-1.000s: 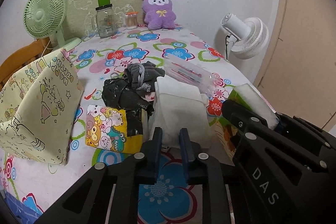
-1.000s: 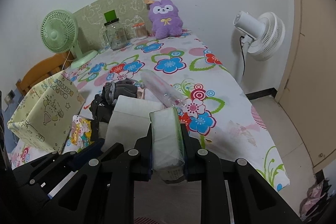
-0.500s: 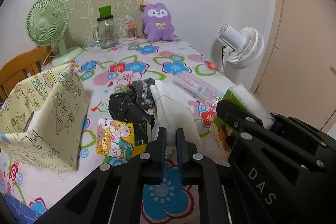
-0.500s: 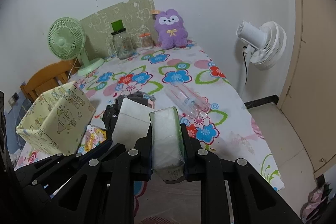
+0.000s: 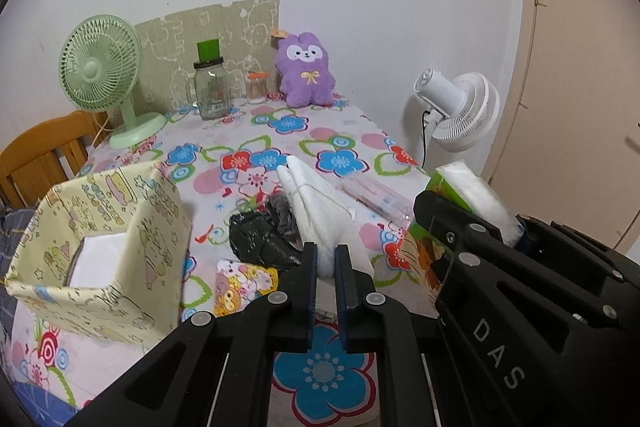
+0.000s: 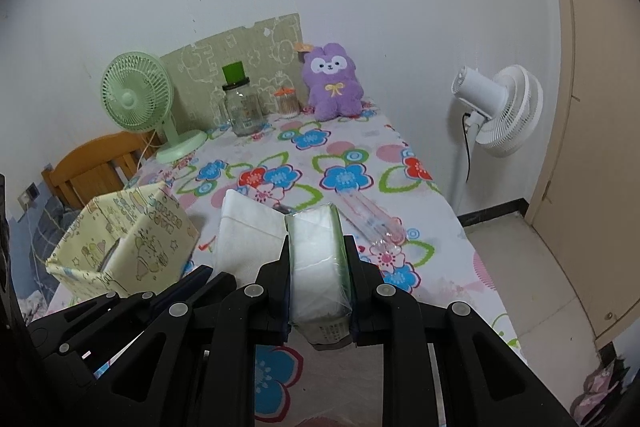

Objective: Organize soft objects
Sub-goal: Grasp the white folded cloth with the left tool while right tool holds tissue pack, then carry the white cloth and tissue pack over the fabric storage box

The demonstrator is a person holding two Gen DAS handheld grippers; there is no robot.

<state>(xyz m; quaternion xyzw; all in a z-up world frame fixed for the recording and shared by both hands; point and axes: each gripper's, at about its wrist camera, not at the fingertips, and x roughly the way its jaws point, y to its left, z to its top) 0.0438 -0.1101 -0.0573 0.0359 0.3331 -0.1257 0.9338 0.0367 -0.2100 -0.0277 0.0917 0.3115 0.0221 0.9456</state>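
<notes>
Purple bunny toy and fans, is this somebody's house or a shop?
Most likely a room in a home. The purple bunny toy sits against the wall on a table with a flowered cloth, a small green fan stands beside a wooden chair, and a white fan stands on the floor.

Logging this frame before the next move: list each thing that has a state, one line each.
left gripper: shut on the white cloth
white cloth: lifted, hanging
right gripper: shut on the tissue pack
tissue pack: held above the table
yellow storage box: open-topped, upright
glass jar: lidded, upright
black clothes: crumpled on the table
</notes>
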